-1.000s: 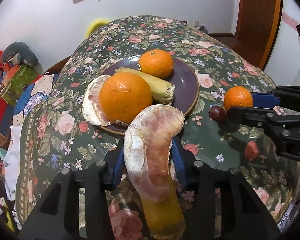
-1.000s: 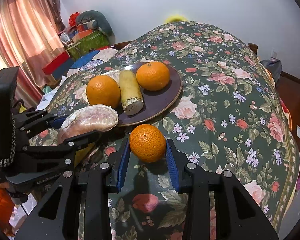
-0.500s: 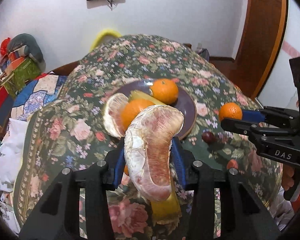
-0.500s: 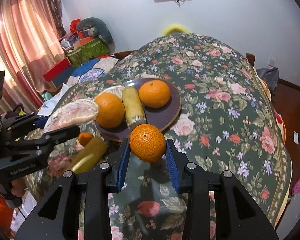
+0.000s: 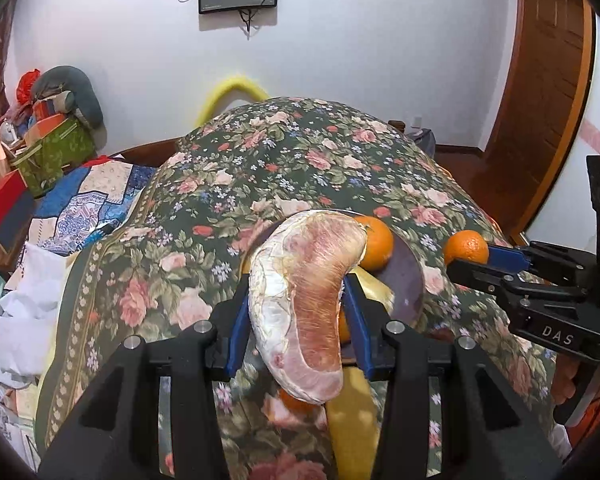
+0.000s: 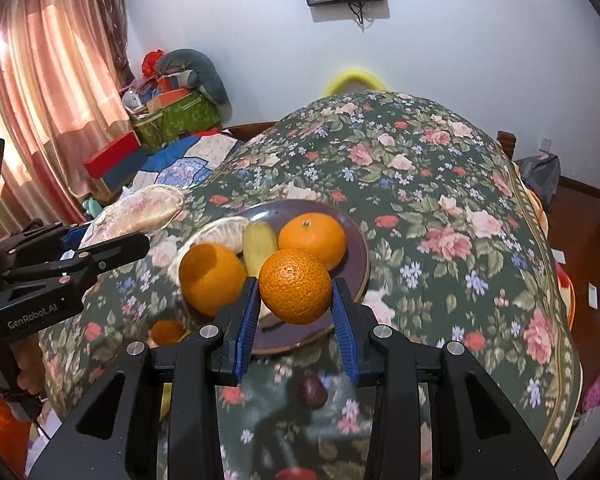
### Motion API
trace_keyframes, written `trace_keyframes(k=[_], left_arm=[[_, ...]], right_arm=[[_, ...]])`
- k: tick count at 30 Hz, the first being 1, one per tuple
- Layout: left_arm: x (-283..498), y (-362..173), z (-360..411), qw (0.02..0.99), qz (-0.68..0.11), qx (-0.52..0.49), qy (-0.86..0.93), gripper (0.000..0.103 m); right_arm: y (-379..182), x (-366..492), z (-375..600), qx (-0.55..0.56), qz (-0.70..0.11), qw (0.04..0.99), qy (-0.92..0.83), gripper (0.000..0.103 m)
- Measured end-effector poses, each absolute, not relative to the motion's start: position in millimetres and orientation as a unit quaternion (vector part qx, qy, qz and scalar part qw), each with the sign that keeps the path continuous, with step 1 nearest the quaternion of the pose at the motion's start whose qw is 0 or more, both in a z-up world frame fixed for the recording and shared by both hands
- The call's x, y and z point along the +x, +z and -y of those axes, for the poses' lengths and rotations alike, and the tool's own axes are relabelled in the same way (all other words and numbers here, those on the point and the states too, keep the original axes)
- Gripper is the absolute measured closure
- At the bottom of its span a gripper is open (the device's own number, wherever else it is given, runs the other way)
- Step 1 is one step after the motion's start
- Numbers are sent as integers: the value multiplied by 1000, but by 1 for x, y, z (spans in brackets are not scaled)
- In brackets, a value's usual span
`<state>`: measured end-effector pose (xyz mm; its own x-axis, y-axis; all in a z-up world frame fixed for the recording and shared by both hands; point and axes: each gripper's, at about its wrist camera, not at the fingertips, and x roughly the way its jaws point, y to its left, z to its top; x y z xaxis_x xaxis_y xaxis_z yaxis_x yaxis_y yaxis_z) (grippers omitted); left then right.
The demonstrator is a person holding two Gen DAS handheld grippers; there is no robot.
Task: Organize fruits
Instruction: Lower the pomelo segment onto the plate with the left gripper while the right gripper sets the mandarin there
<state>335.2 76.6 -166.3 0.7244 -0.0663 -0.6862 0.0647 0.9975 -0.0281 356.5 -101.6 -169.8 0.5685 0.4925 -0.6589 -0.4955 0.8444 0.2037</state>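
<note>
Right gripper clamps dimpled round orange.

The left tool grips a peeled pomelo segment above the brown plate; the right tool pinches a mandarin.

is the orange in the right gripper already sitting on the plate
No, the right hand-held gripper holds the orange clamped between its blue pads above the plate.
</note>
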Motion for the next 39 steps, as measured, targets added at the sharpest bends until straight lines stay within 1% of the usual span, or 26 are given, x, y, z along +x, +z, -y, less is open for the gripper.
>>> trace_keyframes(k=[11, 20, 29, 33, 36, 38, 39], left_arm=[[377, -180, -90, 926, -375, -13, -32, 60], [413, -204, -90, 914, -403, -14, -28, 60], [428, -217, -85, 904, -426, -15, -36, 60], [426, -213, -82, 909, -416, -10, -34, 59], [423, -207, -81, 910, -413, -12, -37, 59], [418, -203, -80, 912, -408, -7, -36, 59], [416, -200, -80, 913, -406, -6, -35, 59]], right_arm=[[-186, 387, 94, -10, -380, 884, 271, 70], [-206, 400, 85, -23, -405, 873, 271, 70], [-217, 402, 81, -27, -417, 865, 277, 70], [-217, 403, 81, -27, -416, 867, 274, 69], [-218, 405, 82, -22, -421, 866, 271, 67], [-215, 403, 84, -18, -419, 866, 272, 62], [-213, 402, 84, -17, -417, 867, 271, 61]])
